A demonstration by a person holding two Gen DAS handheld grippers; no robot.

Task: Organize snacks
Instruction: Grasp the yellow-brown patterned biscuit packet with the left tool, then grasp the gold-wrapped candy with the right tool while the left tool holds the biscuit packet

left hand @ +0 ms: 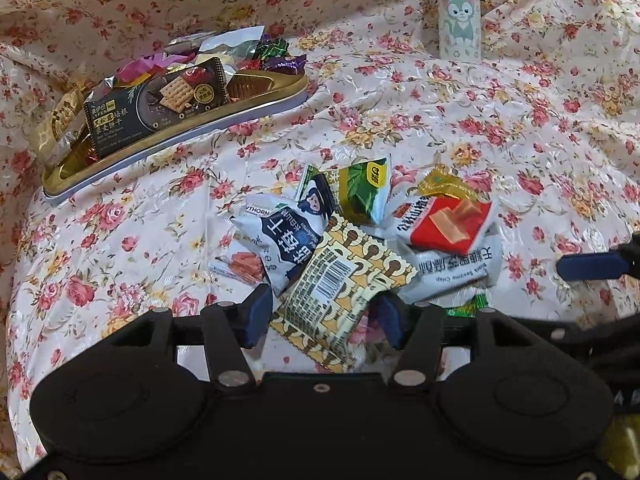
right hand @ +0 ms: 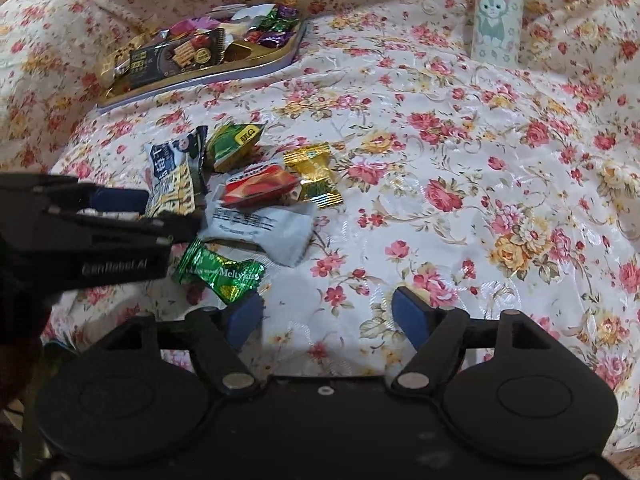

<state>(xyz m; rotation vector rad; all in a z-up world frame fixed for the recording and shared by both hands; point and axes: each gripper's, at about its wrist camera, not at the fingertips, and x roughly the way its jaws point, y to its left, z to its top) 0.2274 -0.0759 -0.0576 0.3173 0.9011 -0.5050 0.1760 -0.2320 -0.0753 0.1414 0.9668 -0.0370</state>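
Foil crinkles easily, so my left gripper (left hand: 322,314) jaws pinch the light yellow patterned snack packet (left hand: 340,284) mid-body, near the gold tray (left hand: 248,98), right gripper (right hand: 328,314) jaws spread, empty.

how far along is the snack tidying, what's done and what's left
Partly done. The gold tray already holds a cracker pack and wrapped candies. In hand: the left gripper straddles the yellow patterned packet, though its grip isn't clear. The right gripper is open and empty. Left on the cloth: the red packet, green Meltykiss candy and several others.
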